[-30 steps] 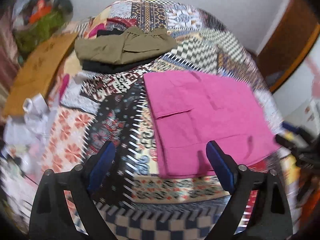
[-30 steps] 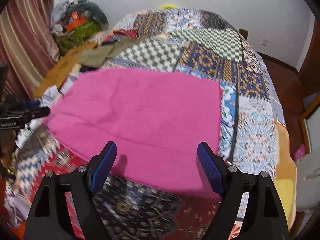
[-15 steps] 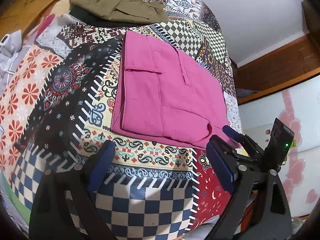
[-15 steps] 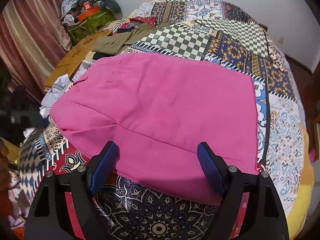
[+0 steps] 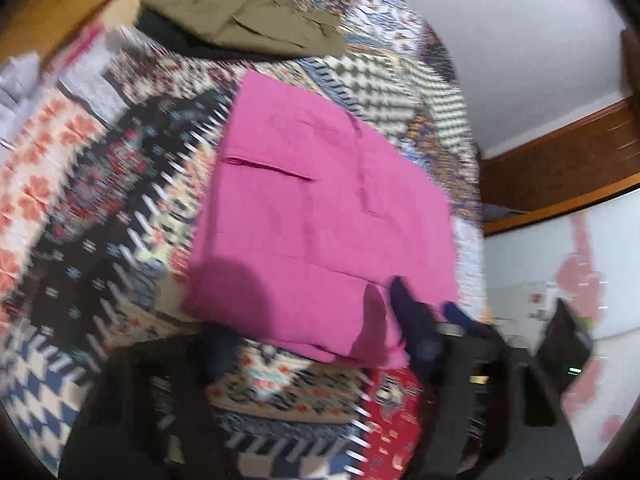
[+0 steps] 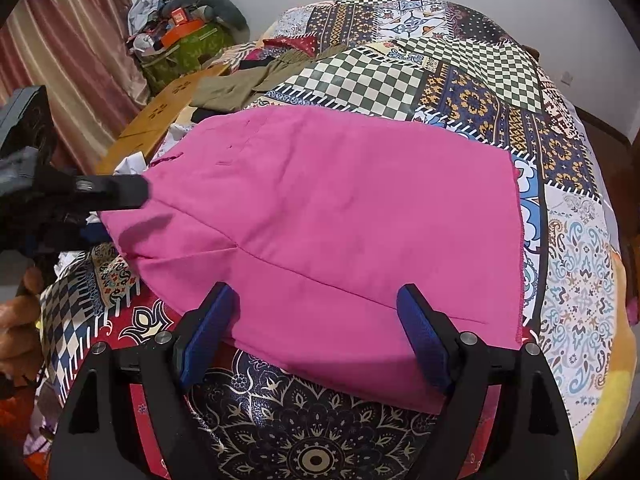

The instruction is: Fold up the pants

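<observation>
Pink pants (image 6: 340,220), folded to a flat rectangle, lie on the patchwork quilt (image 6: 460,92). My right gripper (image 6: 318,336) stands open over their near edge, a blue pad on each side and cloth between them. The left wrist view is blurred; there the pink pants (image 5: 320,220) reach my left gripper (image 5: 316,336), whose jaws are closing with the near hem between them and a wide gap still showing. In the right wrist view one of the left gripper's fingers (image 6: 120,192) rests at the pants' left corner. A blue fingertip of the right gripper (image 5: 452,312) shows at the hem's right end.
Olive pants (image 5: 240,28) lie folded on a black garment at the bed's far side, also olive pants (image 6: 240,84). A wooden board (image 6: 160,116), a cluttered green bag (image 6: 184,48) and a curtain (image 6: 68,40) line the left. A wooden door frame (image 5: 560,160) stands right.
The left gripper rolled, dropped toward the pants' near hem, and its jaws narrowed. The right gripper came lower and closer to the pants, then held still.
</observation>
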The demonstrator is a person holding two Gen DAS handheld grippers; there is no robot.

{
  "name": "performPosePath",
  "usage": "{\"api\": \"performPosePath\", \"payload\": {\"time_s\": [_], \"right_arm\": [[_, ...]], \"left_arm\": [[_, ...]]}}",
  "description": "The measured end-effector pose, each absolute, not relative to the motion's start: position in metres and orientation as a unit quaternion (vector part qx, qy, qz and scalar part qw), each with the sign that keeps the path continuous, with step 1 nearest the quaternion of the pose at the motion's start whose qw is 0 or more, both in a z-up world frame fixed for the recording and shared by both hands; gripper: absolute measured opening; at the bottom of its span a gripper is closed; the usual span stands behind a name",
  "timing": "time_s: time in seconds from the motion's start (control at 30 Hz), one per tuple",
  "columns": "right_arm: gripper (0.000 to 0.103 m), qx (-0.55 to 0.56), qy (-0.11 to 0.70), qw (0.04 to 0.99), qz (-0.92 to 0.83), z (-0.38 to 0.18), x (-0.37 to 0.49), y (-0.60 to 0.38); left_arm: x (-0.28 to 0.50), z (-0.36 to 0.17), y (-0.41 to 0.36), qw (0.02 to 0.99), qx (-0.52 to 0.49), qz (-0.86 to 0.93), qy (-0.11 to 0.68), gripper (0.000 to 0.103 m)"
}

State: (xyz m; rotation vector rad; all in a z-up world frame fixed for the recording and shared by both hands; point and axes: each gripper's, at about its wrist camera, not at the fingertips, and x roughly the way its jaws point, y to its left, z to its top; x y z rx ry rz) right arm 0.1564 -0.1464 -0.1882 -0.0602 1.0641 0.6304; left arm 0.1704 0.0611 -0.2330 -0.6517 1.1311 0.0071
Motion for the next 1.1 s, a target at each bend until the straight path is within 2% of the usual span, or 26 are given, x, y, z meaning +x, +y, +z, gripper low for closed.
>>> {"api": "performPosePath", "payload": {"time_s": [0.03,0.07,0.13,0.5,0.57,0.67,1.1], "right_arm": [[0.083,-0.028,0.499,0.814,0.296,-0.188,0.156,-0.146],[0.083,-0.028,0.499,0.814,0.296,-0.188,0.157,-0.147],[0.083,-0.027,0.499,0.814,0.297,-0.188,0.157,-0.148],[0.08,0.03,0.493,0.826,0.271,-0.174,0.164,-0.176],[0.08,0.034,0.497,0.827,0.26,-0.175,0.167,-0.184],[0.08,0.026,0.509,0.823,0.252,-0.183,0.169,-0.188],[0.08,0.025,0.512,0.819,0.259,-0.195,0.165,-0.192]], "left_arm": [[0.17,-0.233,0.061,0.799,-0.293,0.014,0.525,0.04],[0.17,-0.233,0.061,0.803,-0.286,0.02,0.522,0.035],[0.167,-0.232,0.062,0.81,-0.28,0.023,0.515,0.03],[0.154,-0.196,0.074,0.866,-0.138,0.069,0.475,0.026],[0.153,-0.188,0.079,0.873,-0.121,0.087,0.464,0.022],[0.155,-0.176,0.081,0.882,-0.107,0.091,0.449,0.021],[0.18,-0.126,0.017,0.922,-0.045,0.045,0.381,0.019]]}}
